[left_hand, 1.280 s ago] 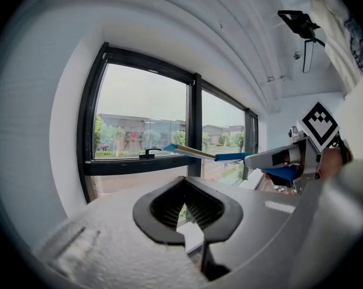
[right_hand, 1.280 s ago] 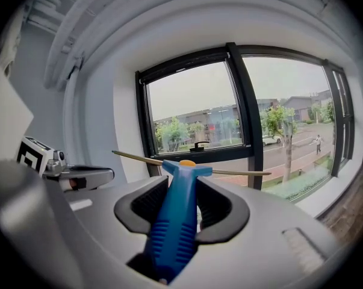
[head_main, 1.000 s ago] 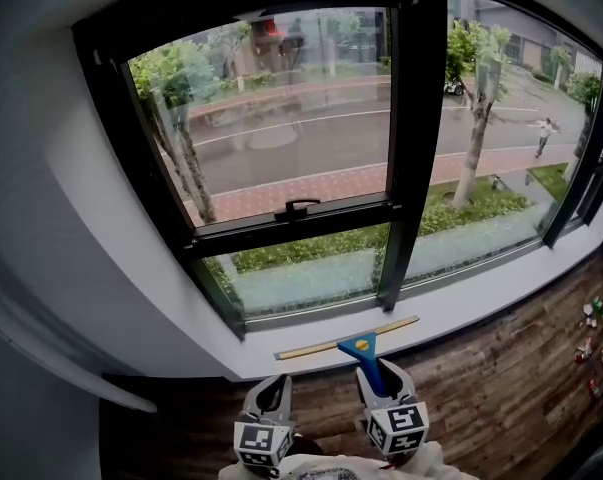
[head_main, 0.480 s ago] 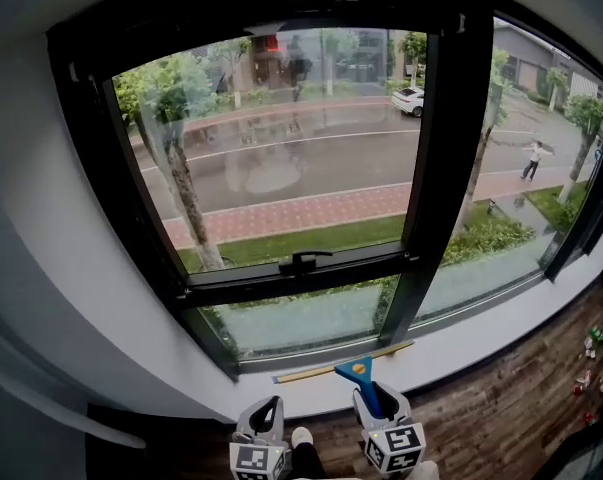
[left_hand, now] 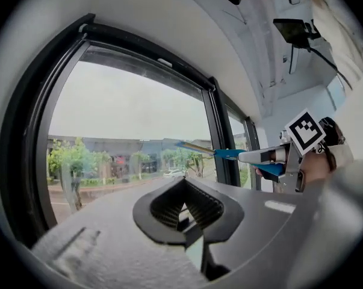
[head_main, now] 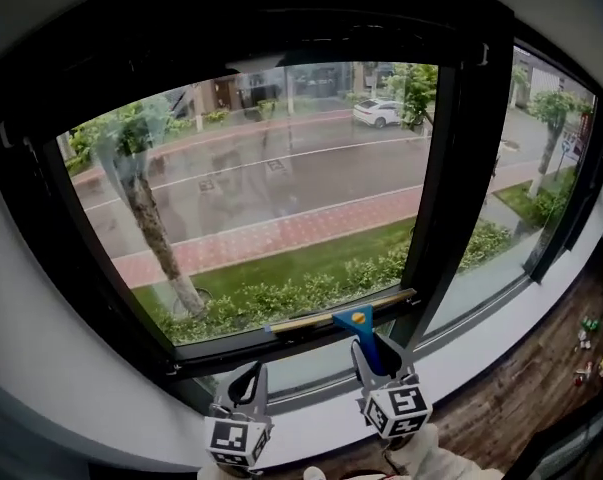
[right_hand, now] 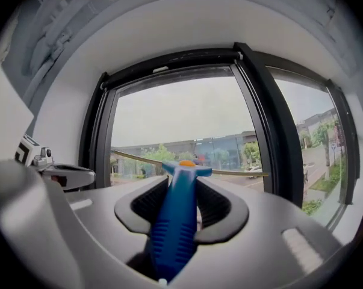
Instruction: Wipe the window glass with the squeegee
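Squeegee | blue handle is pinched in right tongs | blade is seen along bottom edge of window glass | left tongs are pressed together on nothing, held below the glass, left of the handle.

A black-framed window fills the curved white wall, split by a thick black post. Outside, left of the post, stand a tree, a road, a red brick path and grass, with a white car near the post's top. Below the post runs a white sill, then dark wood floor. Far right of the post, small coloured bits, perhaps toys, lie on the floor. The daylight is flat and grey.
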